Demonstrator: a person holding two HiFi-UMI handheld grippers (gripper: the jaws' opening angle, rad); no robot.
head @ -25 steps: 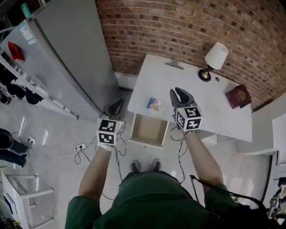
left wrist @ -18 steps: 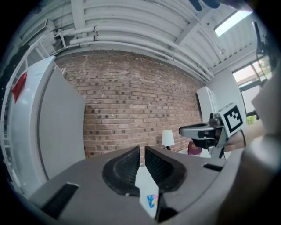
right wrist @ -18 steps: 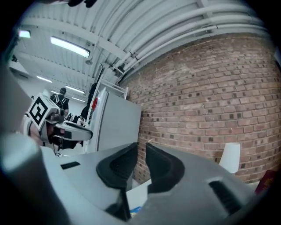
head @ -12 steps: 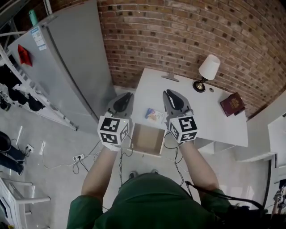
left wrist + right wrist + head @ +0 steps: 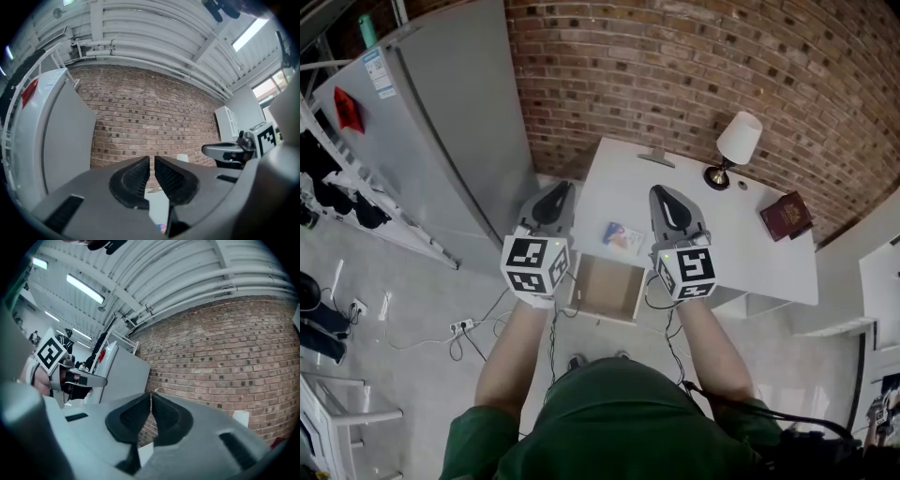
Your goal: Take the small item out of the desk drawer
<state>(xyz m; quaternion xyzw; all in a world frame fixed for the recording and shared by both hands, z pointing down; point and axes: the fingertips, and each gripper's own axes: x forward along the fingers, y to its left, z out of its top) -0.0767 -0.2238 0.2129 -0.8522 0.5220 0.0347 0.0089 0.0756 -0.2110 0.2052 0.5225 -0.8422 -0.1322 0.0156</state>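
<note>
The white desk (image 5: 741, 244) has its drawer (image 5: 609, 284) pulled open, and the bare wooden inside holds nothing I can see. A small colourful packet (image 5: 623, 236) lies on the desk top just behind the drawer. My left gripper (image 5: 562, 188) hovers at the desk's left edge, its pads (image 5: 136, 176) almost together with nothing between them. My right gripper (image 5: 662, 192) hangs over the desk to the right of the packet. Its jaws are closing and empty, and its tips (image 5: 151, 394) meet. Both gripper views face the brick wall.
A table lamp (image 5: 737, 141) and a dark red book (image 5: 786, 214) sit at the desk's far right. A grey stand (image 5: 657, 158) sits at the back edge. A tall grey cabinet (image 5: 441, 112) stands to the left. Cables and a power strip (image 5: 469, 321) lie on the floor.
Both grippers have risen towards the desk, the left one from beside the drawer up to the desk's left edge. The right gripper's jaws have narrowed until the tips meet.
</note>
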